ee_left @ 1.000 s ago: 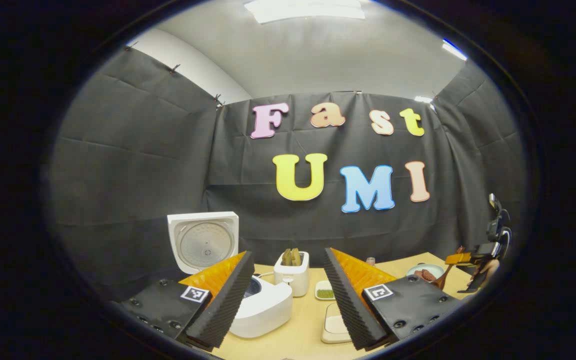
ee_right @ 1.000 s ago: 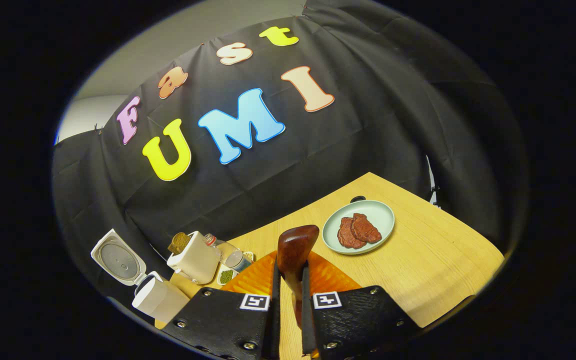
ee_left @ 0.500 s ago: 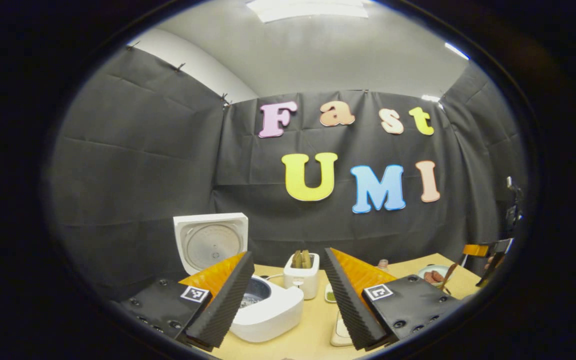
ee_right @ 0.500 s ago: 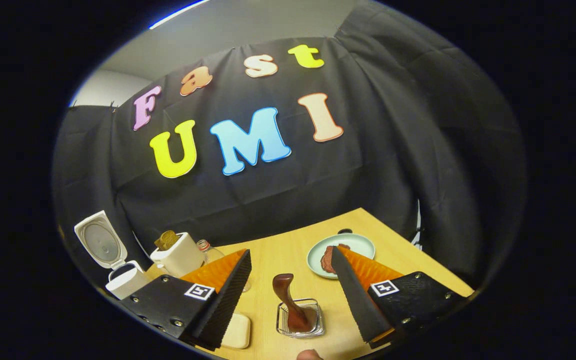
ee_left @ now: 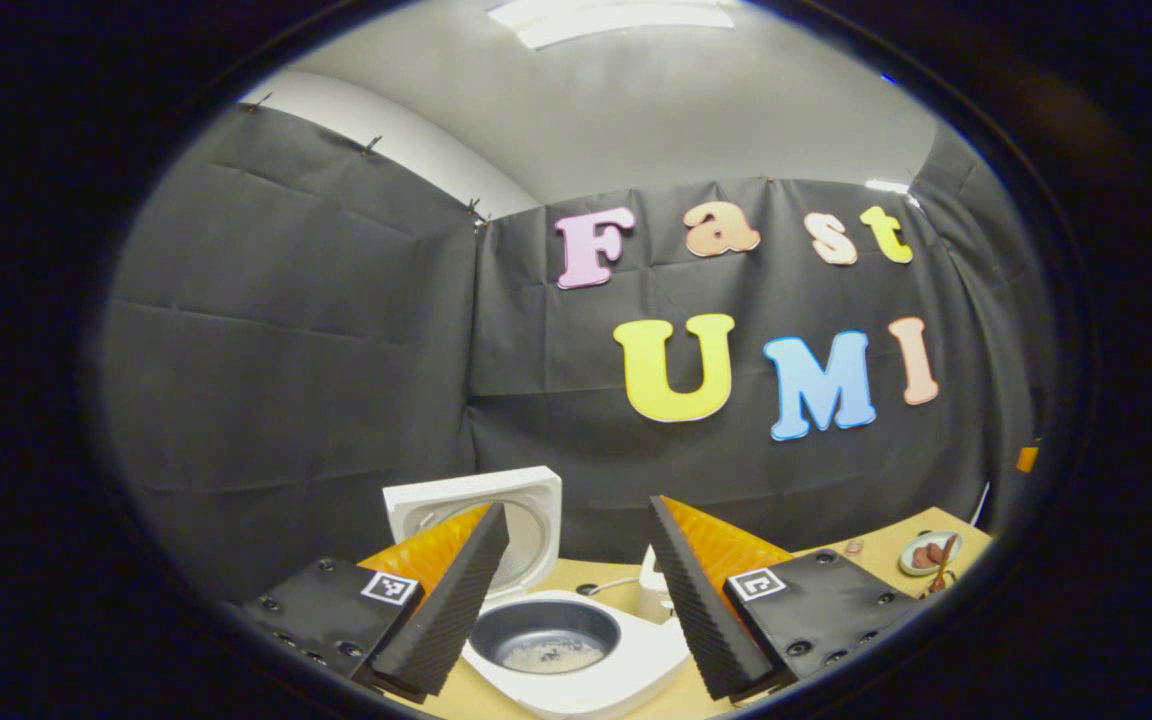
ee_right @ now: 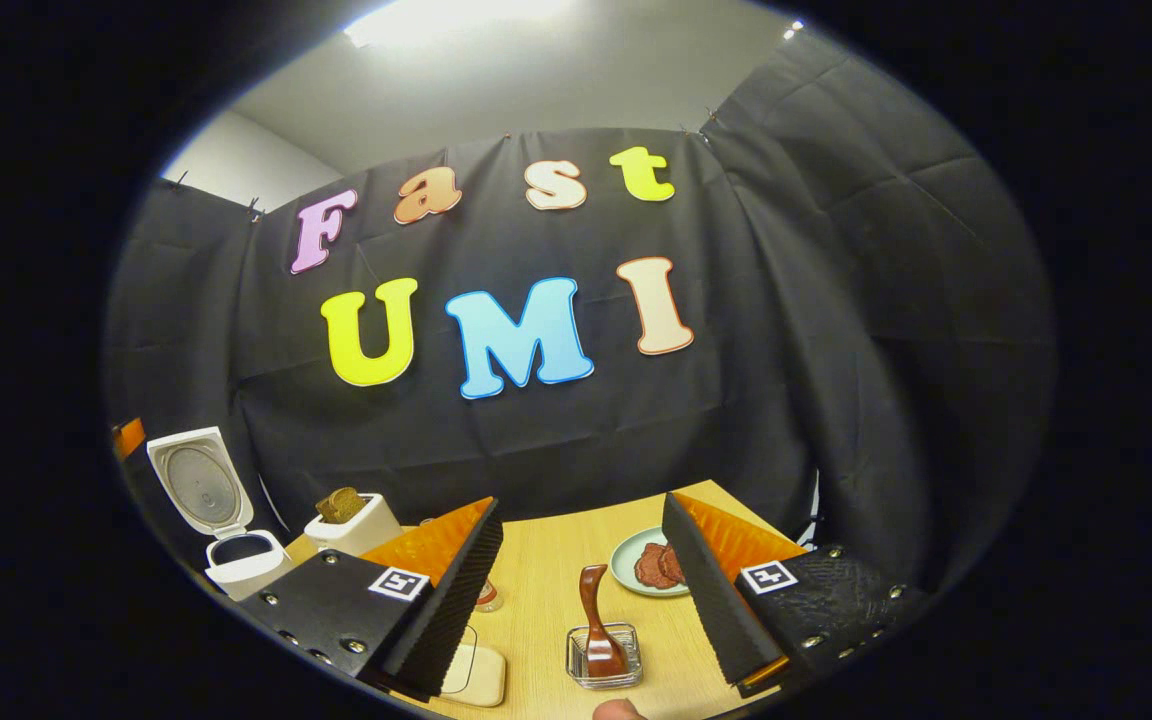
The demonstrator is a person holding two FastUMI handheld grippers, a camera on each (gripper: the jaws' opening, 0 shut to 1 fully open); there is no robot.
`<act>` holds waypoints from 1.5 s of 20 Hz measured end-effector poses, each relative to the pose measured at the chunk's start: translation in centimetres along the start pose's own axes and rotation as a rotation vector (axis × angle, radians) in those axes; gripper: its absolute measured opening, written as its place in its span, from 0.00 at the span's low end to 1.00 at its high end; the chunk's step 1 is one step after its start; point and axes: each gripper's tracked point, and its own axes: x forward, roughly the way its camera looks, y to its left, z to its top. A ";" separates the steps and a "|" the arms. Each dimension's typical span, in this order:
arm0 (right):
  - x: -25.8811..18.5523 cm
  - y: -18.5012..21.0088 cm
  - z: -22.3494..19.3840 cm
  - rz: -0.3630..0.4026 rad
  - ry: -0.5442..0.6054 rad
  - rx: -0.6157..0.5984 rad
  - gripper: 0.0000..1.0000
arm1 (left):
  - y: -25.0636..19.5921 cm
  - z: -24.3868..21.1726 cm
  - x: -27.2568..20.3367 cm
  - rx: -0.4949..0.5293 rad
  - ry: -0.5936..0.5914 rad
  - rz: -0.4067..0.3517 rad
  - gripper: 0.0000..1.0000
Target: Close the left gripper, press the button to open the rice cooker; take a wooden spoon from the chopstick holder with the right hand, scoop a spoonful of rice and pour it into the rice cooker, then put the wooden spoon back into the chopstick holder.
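In the left gripper view, a light wooden table (ee_left: 891, 548) stands before black cloth walls. One white rice cooker (ee_left: 576, 655) sits near, lid raised, a little rice in its dark pot. The left gripper (ee_left: 576, 590) hovers above it, fingers spread wide, holding nothing.

In the right gripper view, one dark wooden spoon (ee_right: 595, 625) stands upright in one clear square chopstick holder (ee_right: 603, 662). One pale green plate (ee_right: 628, 565) with two reddish patties lies beyond. The right gripper (ee_right: 581, 590) hangs wide open and empty above them.

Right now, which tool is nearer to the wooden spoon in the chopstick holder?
Right. The right tool is open just behind the wooden spoon, which stands in the chopstick holder between its fingers. The left tool is open over the rice cooker, far across the table.
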 end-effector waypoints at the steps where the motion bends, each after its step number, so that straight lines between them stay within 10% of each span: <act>1: -0.4 0.2 0.2 -0.008 -0.008 -0.002 0.98 | 0.9 0.5 1.2 0.006 -0.004 0.014 0.96; 30: -5.7 -1.3 -2.5 -0.157 0.030 -0.073 0.98 | 12.9 -7.4 25.2 0.026 0.244 0.253 0.96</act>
